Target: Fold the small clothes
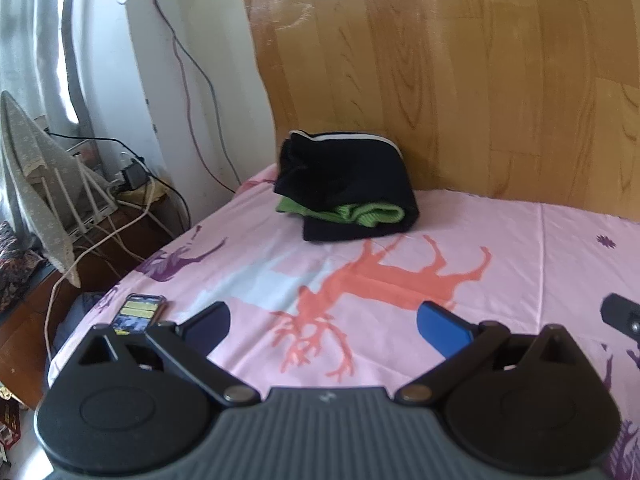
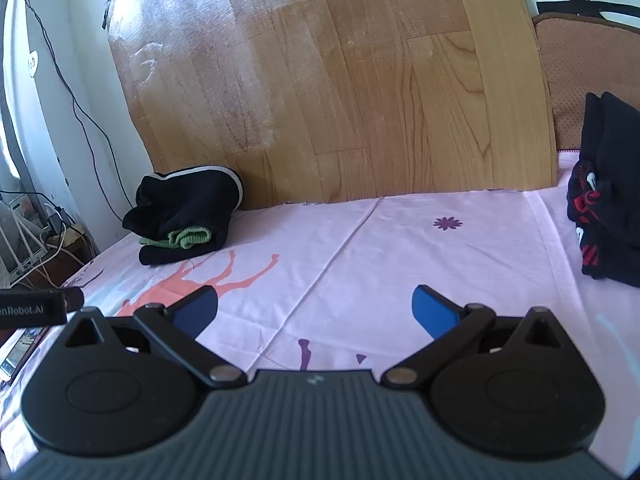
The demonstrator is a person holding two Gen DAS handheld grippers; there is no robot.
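Pink bedsheet (image 1: 500,240) with deer prints under both your grippers, wood-grain panel (image 2: 340,80) standing behind it.

Your left gripper (image 1: 323,322) hovers over the sheet with its jaws spread wide and nothing between the blue pads; your right gripper (image 2: 314,311) is just as wide apart and just as empty. From the left wrist view, the folded black-and-green pile (image 1: 344,188) sits at 12 o'clock, at the far edge of the bed against the panel; from the right wrist view the same pile lies at 10 o'clock. A second stack of dark clothes with red print (image 2: 604,200) rests at 2 o'clock from your right gripper, well apart from the first. A phone (image 1: 138,314) lies at the sheet's edge, at 9 o'clock beside your left gripper. Cables and a router (image 1: 84,192) sit on the low stand past the bed at 10 o'clock.
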